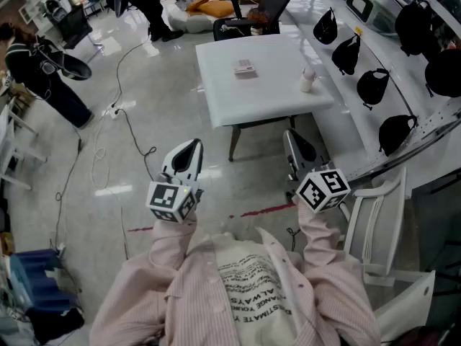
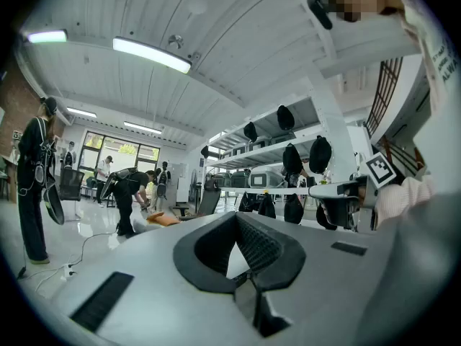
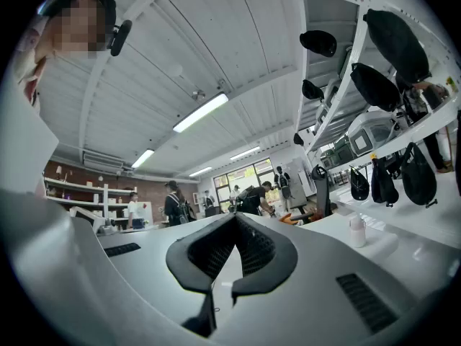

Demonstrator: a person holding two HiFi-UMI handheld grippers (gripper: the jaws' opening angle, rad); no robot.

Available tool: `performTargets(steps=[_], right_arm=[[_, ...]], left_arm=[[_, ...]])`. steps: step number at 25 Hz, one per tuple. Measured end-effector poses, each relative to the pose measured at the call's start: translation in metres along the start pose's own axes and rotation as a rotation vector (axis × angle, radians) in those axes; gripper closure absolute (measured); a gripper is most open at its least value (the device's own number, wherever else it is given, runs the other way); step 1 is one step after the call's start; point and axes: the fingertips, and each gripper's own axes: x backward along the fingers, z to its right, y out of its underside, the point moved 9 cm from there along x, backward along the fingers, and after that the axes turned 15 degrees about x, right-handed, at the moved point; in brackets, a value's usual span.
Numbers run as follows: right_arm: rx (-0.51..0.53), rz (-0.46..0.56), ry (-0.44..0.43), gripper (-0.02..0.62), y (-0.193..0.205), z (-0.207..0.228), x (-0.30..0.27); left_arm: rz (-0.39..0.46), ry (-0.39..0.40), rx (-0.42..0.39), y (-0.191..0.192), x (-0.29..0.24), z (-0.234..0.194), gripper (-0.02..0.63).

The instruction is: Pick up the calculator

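Observation:
The calculator (image 1: 245, 67) is a small pinkish-grey slab lying flat near the middle of a white square table (image 1: 216, 99) at the far side of the floor. My left gripper (image 1: 186, 156) and right gripper (image 1: 297, 150) are held level in front of the person's chest, well short of the table, and neither touches anything. In the left gripper view the left gripper (image 2: 237, 216) has its dark pads meeting at the tips with nothing between them. The right gripper (image 3: 234, 218) looks the same in its own view. The calculator is not discernible in either gripper view.
A small white bottle (image 1: 307, 80) stands on the table's right side, also seen as the bottle (image 3: 355, 231). A black office chair (image 1: 259, 13) stands behind the table. Black bags (image 1: 373, 86) hang along the right shelving. Cables (image 1: 130, 128) trail on the floor, a white chair (image 1: 378, 222) stands at the right, and people (image 1: 43, 71) are at the far left.

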Motion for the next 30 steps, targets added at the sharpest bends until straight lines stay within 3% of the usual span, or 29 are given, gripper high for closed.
performTargets(steps=[13, 15, 20, 30], right_arm=[[-0.097, -0.019, -0.043, 0.587, 0.013, 0.029, 0.013], [-0.097, -0.028, -0.045, 0.533, 0.014, 0.032, 0.016], [-0.097, -0.053, -0.055, 0.472, 0.021, 0.035, 0.022], [-0.1, -0.089, -0.073, 0.41, 0.024, 0.044, 0.019]], left_arm=[[-0.01, -0.006, 0.004, 0.011, -0.012, 0.029, 0.604], [-0.011, -0.01, 0.007, 0.015, -0.01, 0.032, 0.604], [-0.02, -0.03, 0.017, 0.025, -0.004, 0.04, 0.604], [-0.025, -0.048, 0.028, 0.026, -0.005, 0.044, 0.604]])
